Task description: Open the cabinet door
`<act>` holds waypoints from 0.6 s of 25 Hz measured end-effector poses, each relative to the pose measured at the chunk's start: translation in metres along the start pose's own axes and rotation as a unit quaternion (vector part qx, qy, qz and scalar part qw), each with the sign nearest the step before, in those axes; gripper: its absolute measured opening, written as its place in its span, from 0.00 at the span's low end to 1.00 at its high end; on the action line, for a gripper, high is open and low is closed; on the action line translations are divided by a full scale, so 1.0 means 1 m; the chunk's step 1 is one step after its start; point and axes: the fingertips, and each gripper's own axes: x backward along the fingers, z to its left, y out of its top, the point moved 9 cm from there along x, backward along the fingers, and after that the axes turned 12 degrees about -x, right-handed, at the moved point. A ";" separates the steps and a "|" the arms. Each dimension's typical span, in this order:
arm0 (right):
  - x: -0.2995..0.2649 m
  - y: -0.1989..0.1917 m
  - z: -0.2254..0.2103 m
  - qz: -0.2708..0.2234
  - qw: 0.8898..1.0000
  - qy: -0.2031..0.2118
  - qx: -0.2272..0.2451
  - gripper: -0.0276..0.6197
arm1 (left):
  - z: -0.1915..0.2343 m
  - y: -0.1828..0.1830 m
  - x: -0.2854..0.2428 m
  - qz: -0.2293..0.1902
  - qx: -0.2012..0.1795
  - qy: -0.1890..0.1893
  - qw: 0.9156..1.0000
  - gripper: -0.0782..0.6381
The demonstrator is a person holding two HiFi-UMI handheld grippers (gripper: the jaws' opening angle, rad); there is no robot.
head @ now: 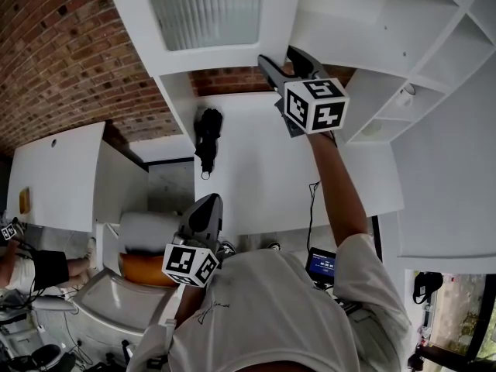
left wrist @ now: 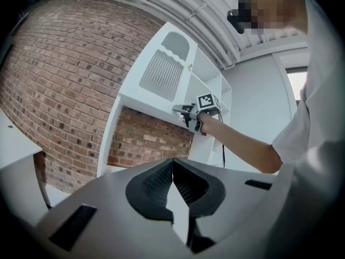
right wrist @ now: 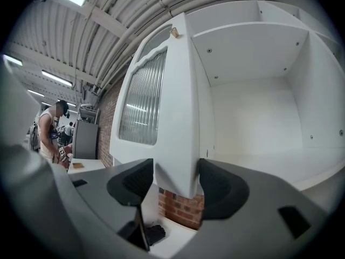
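The white cabinet door with a ribbed glass pane stands swung out from the cabinet. My right gripper is raised to its lower edge and shut on it. In the right gripper view the door's edge runs between the two jaws of my right gripper, and the bare white cabinet inside shows to the right. My left gripper hangs low near my chest, shut with nothing in it. Looking up from my left gripper, the left gripper view takes in the door and the right gripper.
A brick wall lies behind and left of the cabinet. Below the door is a white counter with a black object on it. Open white shelves stand at the right. A person is at the far left.
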 end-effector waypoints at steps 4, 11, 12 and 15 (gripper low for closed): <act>0.002 0.000 0.001 0.000 1.000 -0.002 0.004 0.44 | 0.003 0.001 -0.001 0.002 0.000 0.000 1.000 0.13; 0.005 -0.003 0.004 -0.002 1.000 -0.008 0.010 0.43 | 0.002 -0.001 -0.003 0.002 0.004 -0.005 1.000 0.13; 0.006 -0.004 0.004 -0.002 1.000 -0.009 0.011 0.43 | 0.002 -0.001 -0.004 0.001 0.004 -0.006 1.000 0.13; 0.008 -0.005 0.007 -0.001 1.000 -0.012 0.014 0.43 | 0.001 0.000 -0.005 0.001 0.004 -0.007 1.000 0.13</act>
